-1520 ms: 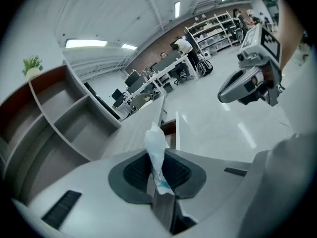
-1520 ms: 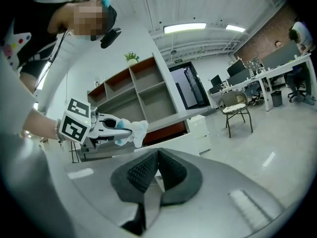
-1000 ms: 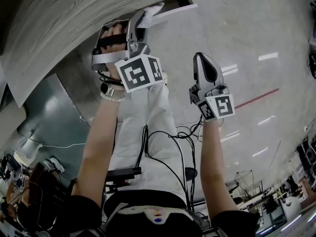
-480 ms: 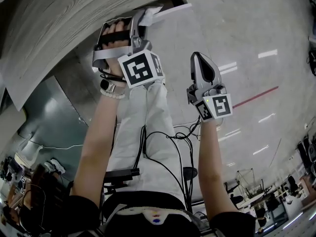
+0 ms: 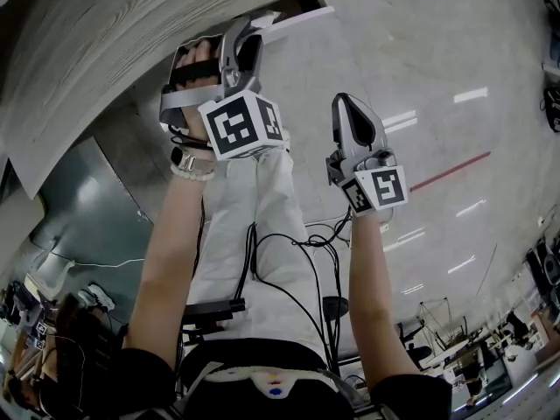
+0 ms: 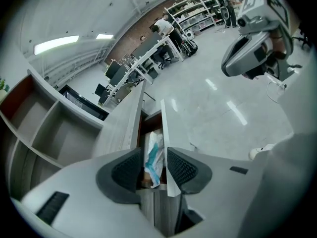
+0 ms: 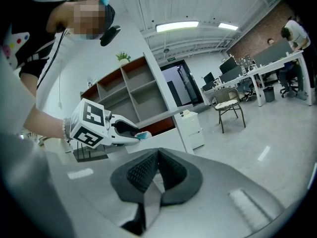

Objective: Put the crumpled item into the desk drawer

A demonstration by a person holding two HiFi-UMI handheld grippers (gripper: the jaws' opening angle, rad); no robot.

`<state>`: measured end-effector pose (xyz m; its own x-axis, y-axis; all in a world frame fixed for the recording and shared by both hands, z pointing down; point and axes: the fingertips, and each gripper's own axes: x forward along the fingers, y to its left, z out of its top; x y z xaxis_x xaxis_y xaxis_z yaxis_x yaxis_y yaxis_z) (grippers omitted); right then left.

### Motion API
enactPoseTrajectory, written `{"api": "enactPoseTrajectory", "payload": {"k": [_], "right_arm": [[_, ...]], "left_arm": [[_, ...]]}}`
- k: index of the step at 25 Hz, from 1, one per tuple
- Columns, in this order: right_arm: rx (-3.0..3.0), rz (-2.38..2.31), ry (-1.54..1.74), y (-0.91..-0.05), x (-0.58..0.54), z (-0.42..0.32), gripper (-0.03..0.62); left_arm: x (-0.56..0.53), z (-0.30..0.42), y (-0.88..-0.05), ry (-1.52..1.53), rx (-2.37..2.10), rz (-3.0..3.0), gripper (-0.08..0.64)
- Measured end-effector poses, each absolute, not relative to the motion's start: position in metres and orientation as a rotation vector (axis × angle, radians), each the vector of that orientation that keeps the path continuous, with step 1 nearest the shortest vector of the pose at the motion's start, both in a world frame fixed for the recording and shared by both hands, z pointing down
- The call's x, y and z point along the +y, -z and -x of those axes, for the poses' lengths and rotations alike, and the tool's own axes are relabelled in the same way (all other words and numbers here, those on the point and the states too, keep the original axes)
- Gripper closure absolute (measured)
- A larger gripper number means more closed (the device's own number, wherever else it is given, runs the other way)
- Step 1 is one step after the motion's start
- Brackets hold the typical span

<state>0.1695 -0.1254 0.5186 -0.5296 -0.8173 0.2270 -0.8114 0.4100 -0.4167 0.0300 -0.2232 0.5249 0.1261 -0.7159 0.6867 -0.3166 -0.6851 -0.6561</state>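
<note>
The crumpled white and teal item (image 6: 152, 165) lies in the narrow open desk drawer (image 6: 164, 123), seen between the jaws of my left gripper (image 6: 154, 151). Those jaws have just been opening; the pads now stand apart from the item, with a gap on each side. In the head view the left gripper (image 5: 241, 38) points down over the drawer's white front (image 5: 297, 20) under the wood-grain desk top (image 5: 105, 42). My right gripper (image 5: 346, 112) hangs beside it over the floor, shut and empty; its pads meet (image 7: 157, 155). From there the left gripper (image 7: 124, 130) shows a bit of teal at its tip.
An open shelving unit (image 6: 44, 123) stands behind the desk. A small white cabinet (image 7: 190, 128) and a chair (image 7: 229, 105) stand on the glossy grey floor. Black cables (image 5: 289, 261) run across the person's lap. Desks with people (image 6: 148, 48) are far back.
The left gripper's jaws have spread wider and let go of the crumpled item, and the gripper has tipped slightly toward the drawer. The right gripper has kept still.
</note>
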Motion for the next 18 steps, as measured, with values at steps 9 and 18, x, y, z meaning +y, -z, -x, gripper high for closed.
{"api": "enactPoseTrajectory", "payload": {"k": [9,18], "right_arm": [[2.687,1.545,0.645,-0.489,-0.130,-0.159,0.583],[2.722,1.590,0.447,-0.416,-0.129,-0.141,0.583]], "left_arm": [[-0.201,-0.028,-0.500,1.336,1.130,2.395,0.485],[-0.177,-0.002,-0.418,0.958,1.288,2.636,0.554]]}}
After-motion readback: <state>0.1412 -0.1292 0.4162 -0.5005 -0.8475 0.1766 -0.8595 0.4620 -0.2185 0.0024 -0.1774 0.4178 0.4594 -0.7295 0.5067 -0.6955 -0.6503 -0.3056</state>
